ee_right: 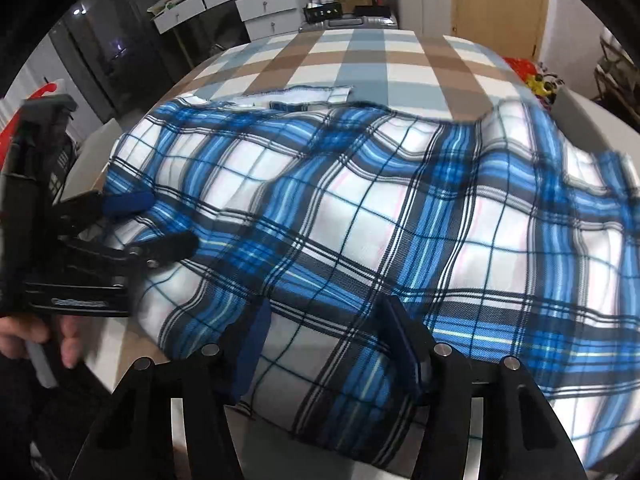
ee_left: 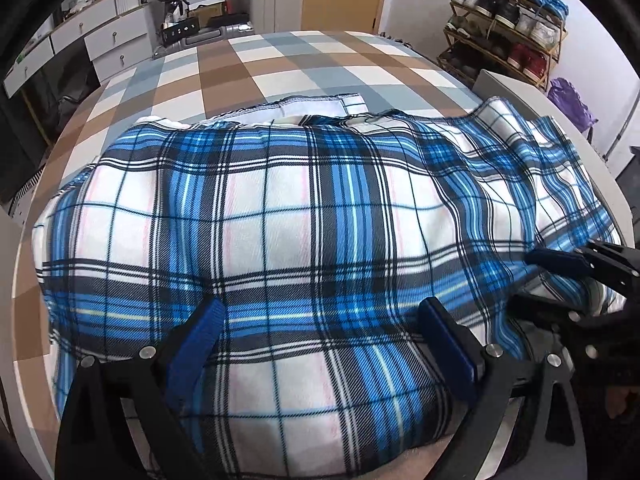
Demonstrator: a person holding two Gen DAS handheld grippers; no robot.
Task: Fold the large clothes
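Left gripper (ee_left: 320, 344): jaws spread wide, the blue plaid garment (ee_left: 304, 216) lying between and under them, pads not pressing it. Right gripper (ee_right: 328, 344): jaws part open, the same garment bunched between them; pad contact cannot be confirmed. Beyond both sets of jaws the garment spreads across a checked cloth (ee_left: 280, 64) on the table. Past that stand a shoe rack (ee_left: 508, 28), white drawers (ee_right: 240, 0) and a suitcase (ee_left: 216, 36). A hand (ee_right: 48, 340) holds the left gripper.
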